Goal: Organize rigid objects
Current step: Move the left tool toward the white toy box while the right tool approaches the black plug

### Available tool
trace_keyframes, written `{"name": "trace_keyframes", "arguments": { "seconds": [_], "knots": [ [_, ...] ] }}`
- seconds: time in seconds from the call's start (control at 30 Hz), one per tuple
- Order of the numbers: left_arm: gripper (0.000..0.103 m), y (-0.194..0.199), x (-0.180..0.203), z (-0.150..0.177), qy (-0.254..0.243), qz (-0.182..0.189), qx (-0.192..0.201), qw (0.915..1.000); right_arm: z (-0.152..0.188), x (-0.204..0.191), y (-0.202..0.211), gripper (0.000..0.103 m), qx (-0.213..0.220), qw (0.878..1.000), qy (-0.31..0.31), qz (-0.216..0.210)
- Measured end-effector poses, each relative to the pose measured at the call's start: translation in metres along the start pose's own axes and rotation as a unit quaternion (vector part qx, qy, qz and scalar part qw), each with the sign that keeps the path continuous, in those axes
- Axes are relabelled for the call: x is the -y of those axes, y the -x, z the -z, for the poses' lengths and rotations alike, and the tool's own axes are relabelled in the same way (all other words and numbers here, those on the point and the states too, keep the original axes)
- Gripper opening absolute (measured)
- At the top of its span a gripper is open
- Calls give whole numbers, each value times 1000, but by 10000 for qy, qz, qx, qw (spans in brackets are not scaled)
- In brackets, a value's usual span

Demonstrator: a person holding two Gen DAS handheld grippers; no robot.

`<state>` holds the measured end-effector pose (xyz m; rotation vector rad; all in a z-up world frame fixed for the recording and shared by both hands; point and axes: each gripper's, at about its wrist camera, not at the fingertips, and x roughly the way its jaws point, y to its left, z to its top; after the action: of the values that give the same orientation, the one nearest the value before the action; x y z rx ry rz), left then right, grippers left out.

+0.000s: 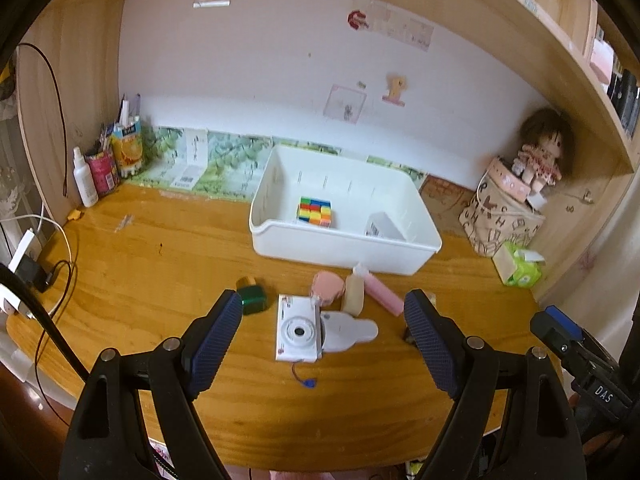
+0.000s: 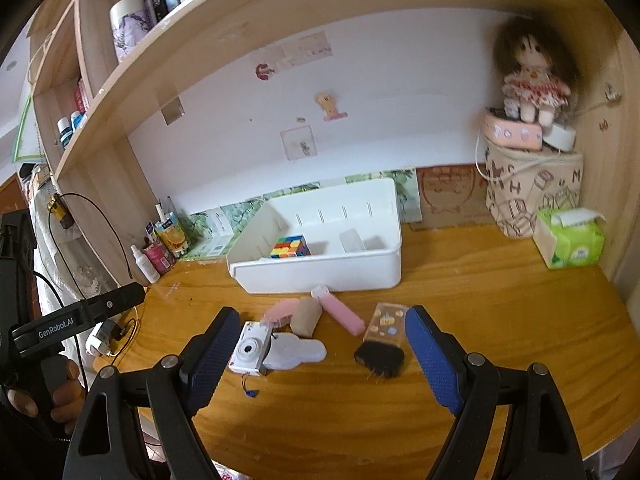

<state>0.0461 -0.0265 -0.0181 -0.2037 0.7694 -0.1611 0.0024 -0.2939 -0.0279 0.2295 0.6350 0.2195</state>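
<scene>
left gripper point(image 1: 323, 320) – textured pads apart, empty | right gripper point(image 2: 323, 334) – likewise | boxy white camera point(image 1: 297, 330)

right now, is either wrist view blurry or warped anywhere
Left wrist view: fisheye bends the shelf edge into an arc; the toy camera is sharp. Right wrist view: same bending, and the doll near the rim looks soft and smeared.
</scene>
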Motion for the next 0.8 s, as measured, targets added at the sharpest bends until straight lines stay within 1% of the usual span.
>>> {"name": "trace_keyframes", "arguments": {
  "seconds": [0.13,0.33,0.57,0.8],
  "knots": [
    [86,-13,-5,3,53,16,-245,9997,7,5,-7,85,-151,9998,-145,47],
    [86,-40,-14,6,21,-22,-660,9978,17,13,-24,85,-452,9976,-401,326],
    [86,-77,-30,9,-76,-31,-1334,9910,27,12,-50,85,-866,9922,-655,608],
    [86,-110,-46,8,-152,28,-1966,9804,31,7,-72,85,-1171,9852,-880,891]
  ]
}}
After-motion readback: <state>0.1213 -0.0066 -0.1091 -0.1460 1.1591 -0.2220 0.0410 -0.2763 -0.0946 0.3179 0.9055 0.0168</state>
